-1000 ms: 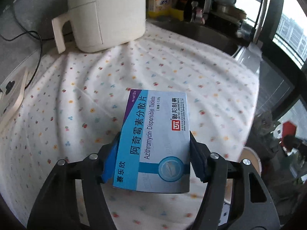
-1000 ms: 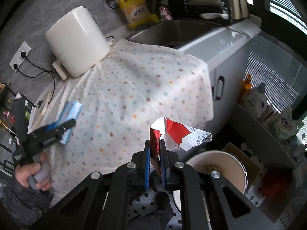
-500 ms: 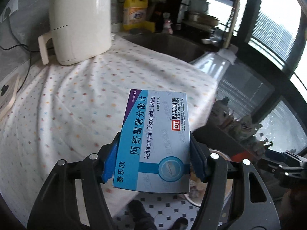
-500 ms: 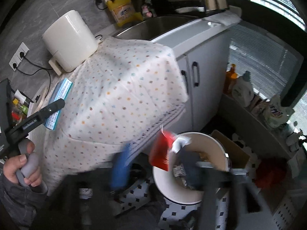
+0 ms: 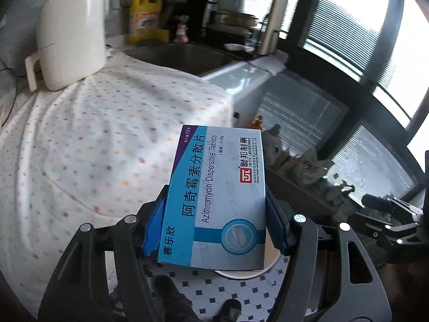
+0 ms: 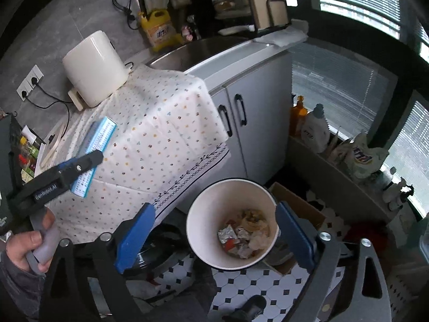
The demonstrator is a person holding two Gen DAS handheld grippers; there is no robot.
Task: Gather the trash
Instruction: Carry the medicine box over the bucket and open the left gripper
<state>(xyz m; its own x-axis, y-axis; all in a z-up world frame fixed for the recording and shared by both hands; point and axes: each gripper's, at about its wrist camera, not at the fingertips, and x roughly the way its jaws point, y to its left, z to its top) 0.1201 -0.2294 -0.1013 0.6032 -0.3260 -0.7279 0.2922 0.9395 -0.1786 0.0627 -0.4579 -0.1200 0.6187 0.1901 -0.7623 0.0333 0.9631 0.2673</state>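
My left gripper (image 5: 215,206) is shut on a blue and white tablet box (image 5: 217,187), its pads pressing the long sides. It holds the box past the edge of the dotted tablecloth (image 5: 93,147), above the floor. The right wrist view shows that left gripper (image 6: 80,165) and the tablet box (image 6: 97,145) from the side, a hand around the handle. My right gripper (image 6: 214,230) hangs over a white bin (image 6: 201,206); its jaws are opening wide with nothing between them. Crumpled trash (image 6: 244,238) with a red scrap lies in the bin.
A white appliance (image 6: 93,67) stands at the back of the table, beside a sink (image 6: 193,51) and a yellow jug (image 6: 161,32). Grey cabinet doors (image 6: 252,123) face the bin. Bottles (image 6: 313,131) line a ledge on the right. A cardboard box (image 6: 297,204) sits behind the bin on the tiled floor.
The right jaws, shut on a red and white wrapper, have opened and the wrapper has dropped towards the bin. Both grippers have moved off the table towards the bin, the left still carrying the box.
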